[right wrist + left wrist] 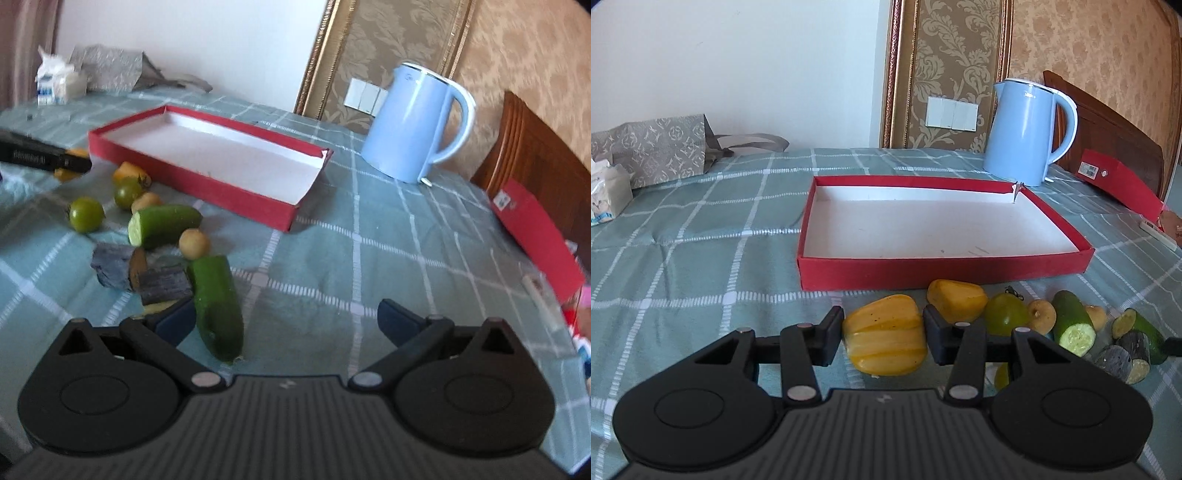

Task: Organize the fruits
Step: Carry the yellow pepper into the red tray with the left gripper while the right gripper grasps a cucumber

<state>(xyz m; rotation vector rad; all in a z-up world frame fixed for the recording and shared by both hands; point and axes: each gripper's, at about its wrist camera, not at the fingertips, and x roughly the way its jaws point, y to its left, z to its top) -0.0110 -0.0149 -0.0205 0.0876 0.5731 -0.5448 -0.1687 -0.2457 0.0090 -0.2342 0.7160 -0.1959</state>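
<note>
On the far side of the checked teal cloth surface, your shallow red cardboard tray lies empty. Near it, your left gripper is clamped on the yellow ribbed pepper piece; squeeze unevenly and it could slip out mid-lift. Your right gripper stands spread apart, its left finger touching the green cucumber half, which could roll.

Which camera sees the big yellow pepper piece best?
The left wrist view: the yellow pepper piece sits large and sharp between the left gripper fingers. In the right wrist view only orange bits peek out around that gripper, far off.
</note>
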